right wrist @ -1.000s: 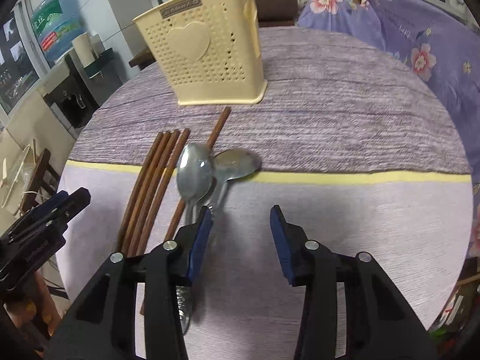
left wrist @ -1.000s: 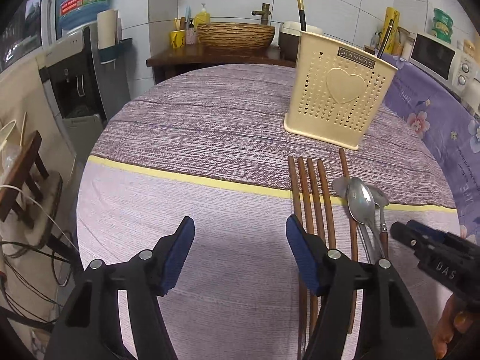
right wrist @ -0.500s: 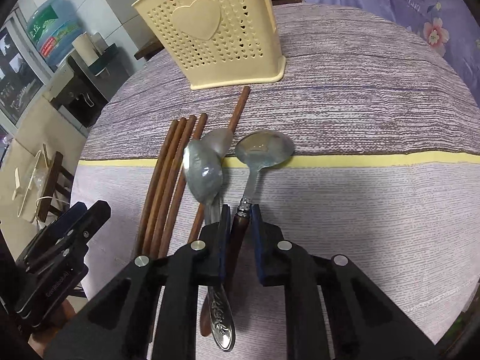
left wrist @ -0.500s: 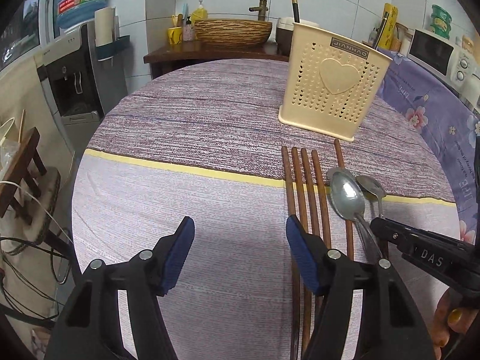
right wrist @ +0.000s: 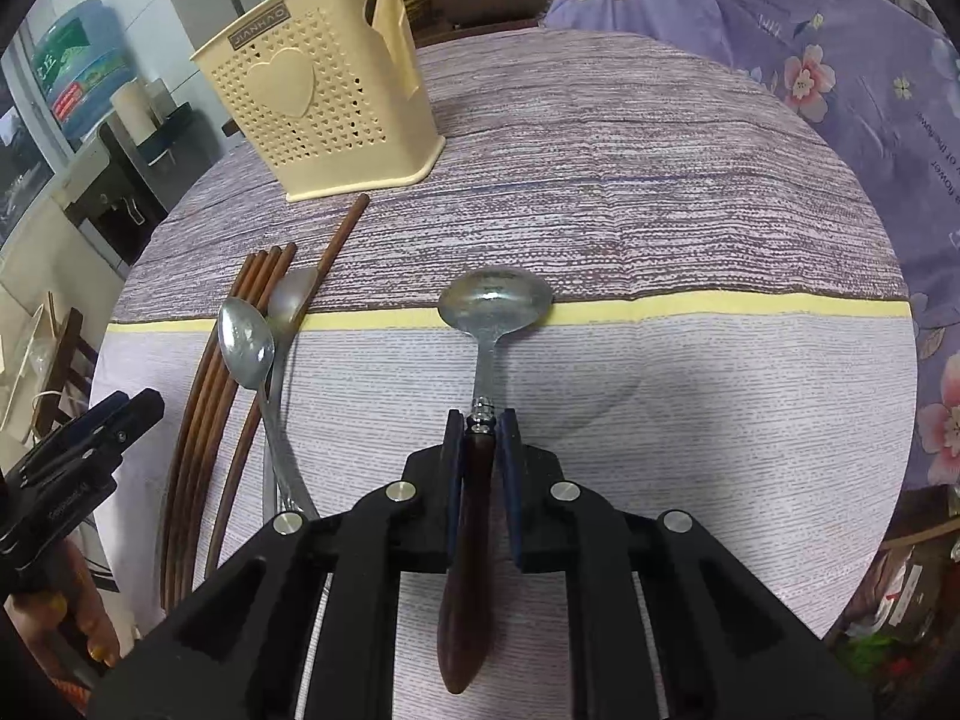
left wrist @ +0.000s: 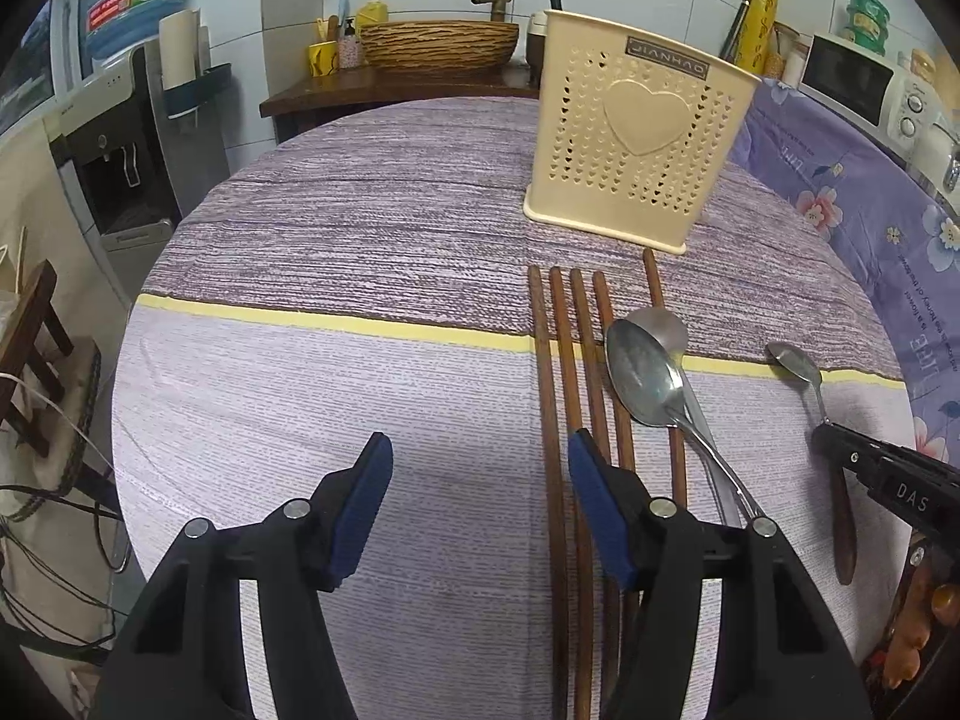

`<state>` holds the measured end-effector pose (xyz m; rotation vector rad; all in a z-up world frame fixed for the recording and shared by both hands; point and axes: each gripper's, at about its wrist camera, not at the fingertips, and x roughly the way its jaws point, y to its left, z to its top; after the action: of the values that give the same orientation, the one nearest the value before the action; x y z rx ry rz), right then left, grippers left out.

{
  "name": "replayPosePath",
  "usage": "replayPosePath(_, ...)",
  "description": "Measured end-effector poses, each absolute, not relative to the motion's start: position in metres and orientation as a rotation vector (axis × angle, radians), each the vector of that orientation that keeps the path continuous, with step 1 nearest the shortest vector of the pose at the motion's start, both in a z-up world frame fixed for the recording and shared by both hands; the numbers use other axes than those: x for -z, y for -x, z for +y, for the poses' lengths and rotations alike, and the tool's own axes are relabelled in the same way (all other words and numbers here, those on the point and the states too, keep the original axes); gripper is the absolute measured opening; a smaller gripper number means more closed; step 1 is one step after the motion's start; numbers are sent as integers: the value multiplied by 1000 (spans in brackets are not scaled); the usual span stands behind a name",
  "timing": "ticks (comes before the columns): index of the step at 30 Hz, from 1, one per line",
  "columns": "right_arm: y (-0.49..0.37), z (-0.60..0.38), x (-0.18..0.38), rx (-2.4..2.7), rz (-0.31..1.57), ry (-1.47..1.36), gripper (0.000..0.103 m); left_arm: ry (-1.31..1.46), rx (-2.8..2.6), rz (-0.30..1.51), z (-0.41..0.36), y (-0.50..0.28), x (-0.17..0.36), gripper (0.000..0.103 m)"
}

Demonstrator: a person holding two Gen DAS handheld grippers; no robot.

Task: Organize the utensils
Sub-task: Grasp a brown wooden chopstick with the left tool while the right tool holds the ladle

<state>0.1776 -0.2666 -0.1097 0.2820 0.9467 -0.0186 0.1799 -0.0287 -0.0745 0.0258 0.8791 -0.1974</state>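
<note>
My right gripper [right wrist: 482,420] is shut on the brown handle of a wooden-handled spoon [right wrist: 495,303], held above the cloth; it also shows in the left wrist view [left wrist: 795,362]. My left gripper [left wrist: 474,459] is open and empty, just left of several brown chopsticks [left wrist: 561,372]. Two all-metal spoons [left wrist: 645,375] lie beside the chopsticks, one partly under the other. The cream perforated utensil holder [left wrist: 639,138] stands upright behind them, with dark utensil ends sticking out of its top.
The round table carries a purple striped cloth [left wrist: 360,228] with a yellow band. A purple flowered cover [right wrist: 840,60] lies to the right. A wooden stool [left wrist: 36,348] and a water dispenser [left wrist: 120,138] stand left of the table.
My right gripper closed on the wooden-handled spoon, pulled it right, away from the other spoons, and lifted it. My left gripper stayed open and drew back slightly.
</note>
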Motion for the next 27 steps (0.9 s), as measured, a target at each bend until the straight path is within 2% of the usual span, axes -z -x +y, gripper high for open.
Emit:
replayPosePath(5, -173, -262, 108, 52, 924, -240, 24, -60, 201, 892, -38, -180, 78, 54)
replayPosePath(9, -173, -263, 107, 66, 912, -232, 26, -62, 207, 899, -42, -181, 80, 52)
replayPosePath(13, -172, -266, 108, 78, 912, -241, 26, -86, 190, 923, -46, -186, 87, 43)
replayPosePath(15, -172, -268, 108, 79, 912, -240, 27, -104, 186, 919, -47, -188, 88, 43)
replayPosePath(20, -173, -273, 108, 90, 916, -236, 39, -132, 163, 919, -39, -196, 88, 43)
replayPosePath(27, -187, -271, 106, 72, 938, -230, 43, -138, 146, 934, -31, -217, 82, 43)
